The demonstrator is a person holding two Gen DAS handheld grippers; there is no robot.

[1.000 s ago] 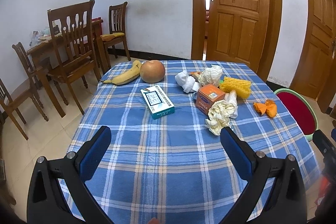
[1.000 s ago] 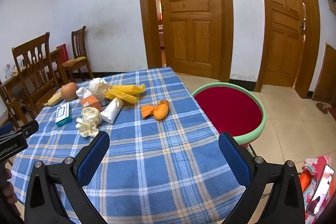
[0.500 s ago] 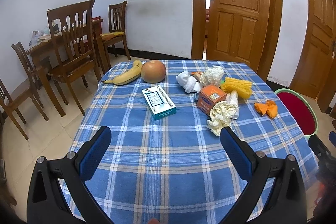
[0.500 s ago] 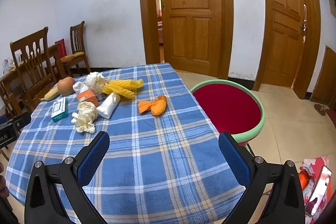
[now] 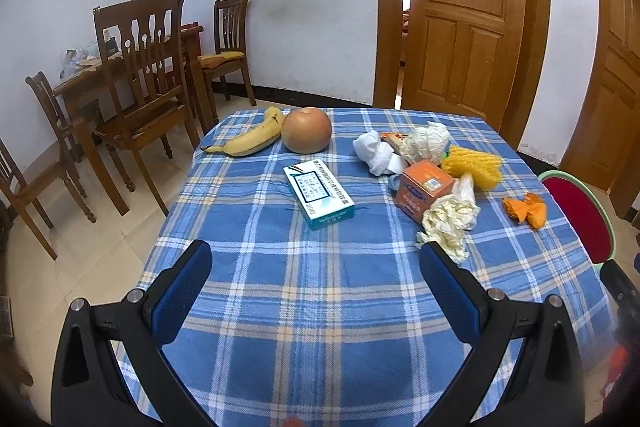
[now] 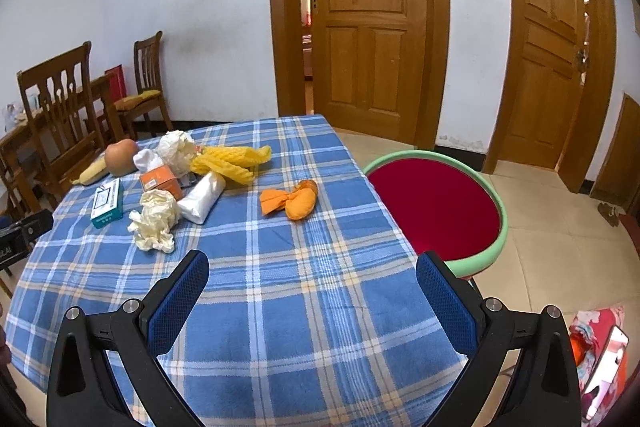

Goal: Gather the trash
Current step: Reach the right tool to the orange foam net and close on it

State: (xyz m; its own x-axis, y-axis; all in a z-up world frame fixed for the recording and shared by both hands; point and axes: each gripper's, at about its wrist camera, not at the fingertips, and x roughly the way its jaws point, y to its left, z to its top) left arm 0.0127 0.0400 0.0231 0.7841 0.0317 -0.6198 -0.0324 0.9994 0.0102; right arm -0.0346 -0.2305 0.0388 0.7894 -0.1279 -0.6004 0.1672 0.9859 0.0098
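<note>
On the bench [image 5: 320, 307], the left hand-held gripper [image 5: 316, 287] hangs spread and empty. The tissue wad [image 5: 448, 223] lies just ahead, beside the orange box [image 5: 424, 189]: light, soft, best pinched mid-crumple. The right hand-held gripper [image 6: 312, 291] also gapes, empty.

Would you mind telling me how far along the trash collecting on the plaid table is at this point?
Nothing looks collected yet. The left gripper and right gripper both hang open and empty over the blue plaid tablecloth. Still lying there: the crumpled cream tissue, the orange peel scraps, the yellow foam netting and the white crumpled wads. No bin is clearly identifiable.
</note>
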